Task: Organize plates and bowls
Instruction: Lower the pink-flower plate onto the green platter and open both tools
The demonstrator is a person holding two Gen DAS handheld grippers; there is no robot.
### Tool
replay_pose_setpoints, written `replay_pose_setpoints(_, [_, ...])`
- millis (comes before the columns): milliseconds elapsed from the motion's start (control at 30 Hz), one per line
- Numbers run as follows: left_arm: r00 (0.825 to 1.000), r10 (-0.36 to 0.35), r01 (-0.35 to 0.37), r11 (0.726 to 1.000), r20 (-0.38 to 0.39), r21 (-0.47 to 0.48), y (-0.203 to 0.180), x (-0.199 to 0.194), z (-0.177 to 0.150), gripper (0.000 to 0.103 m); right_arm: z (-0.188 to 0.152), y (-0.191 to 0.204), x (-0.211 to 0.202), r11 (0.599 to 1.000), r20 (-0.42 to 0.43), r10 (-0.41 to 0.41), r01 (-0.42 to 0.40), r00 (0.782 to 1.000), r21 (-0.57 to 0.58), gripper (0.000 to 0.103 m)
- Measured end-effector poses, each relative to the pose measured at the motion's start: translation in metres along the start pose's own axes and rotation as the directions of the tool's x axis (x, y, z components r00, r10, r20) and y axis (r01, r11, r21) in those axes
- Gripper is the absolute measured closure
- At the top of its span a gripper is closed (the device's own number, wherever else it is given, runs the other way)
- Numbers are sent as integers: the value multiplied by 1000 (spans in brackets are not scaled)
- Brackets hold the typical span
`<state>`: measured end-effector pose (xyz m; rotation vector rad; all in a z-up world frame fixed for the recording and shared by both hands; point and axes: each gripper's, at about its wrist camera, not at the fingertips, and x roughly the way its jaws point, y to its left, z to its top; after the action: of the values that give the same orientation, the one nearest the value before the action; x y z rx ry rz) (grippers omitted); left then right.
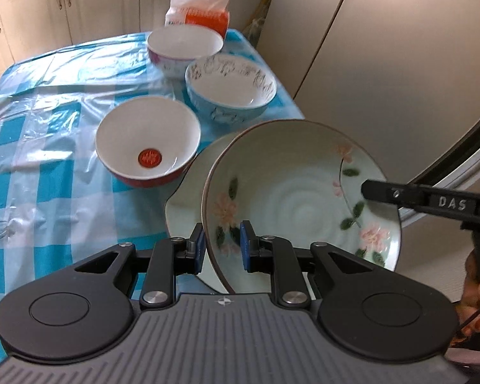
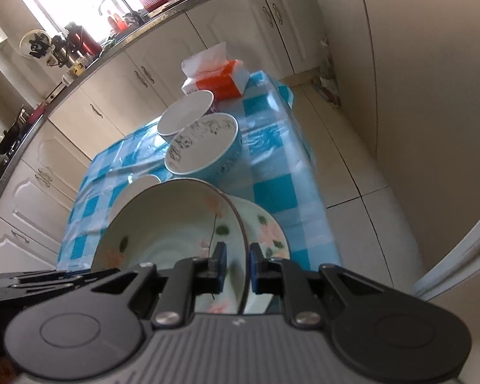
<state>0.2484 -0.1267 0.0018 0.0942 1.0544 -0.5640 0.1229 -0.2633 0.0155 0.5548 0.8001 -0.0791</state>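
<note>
Left wrist view: the left hand-held gripper (image 1: 222, 244) is pinching the rim of a floral plate (image 1: 300, 198), tilting it on edge above a second floral plate (image 1: 188, 204) lying on the checked surface (image 1: 41, 147). Three bowls are sitting empty; nearest, a red bowl (image 1: 147, 150).

Right wrist view: the right hand-held gripper (image 2: 237, 267) is clamping the tilted plate's opposite rim.

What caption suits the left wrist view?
Both grippers hold a tilted floral plate by its rim above a matching plate, three bowls behind.
</note>
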Motion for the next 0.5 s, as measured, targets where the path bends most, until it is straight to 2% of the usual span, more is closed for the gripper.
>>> replay_pose_setpoints(300, [996, 80, -79, 997, -45, 14, 6, 34, -10, 86, -3, 0, 22, 999, -7, -3, 3, 1000, -43, 90])
replay_pose_setpoints(333, [996, 81, -80, 997, -42, 17, 8, 30, -10, 88, -3, 0, 24, 999, -6, -3, 3, 1000, -43, 90])
replay_pose_setpoints(400, [999, 40, -40, 999, -16, 37, 4, 25, -7, 97, -3, -2, 25, 999, -3, 0, -1, 1000, -49, 90])
replay_pose_setpoints(500, [999, 31, -32, 995, 12, 96, -12, 19, -1, 96, -2, -6, 30, 999, -11, -8, 8, 1000, -49, 90])
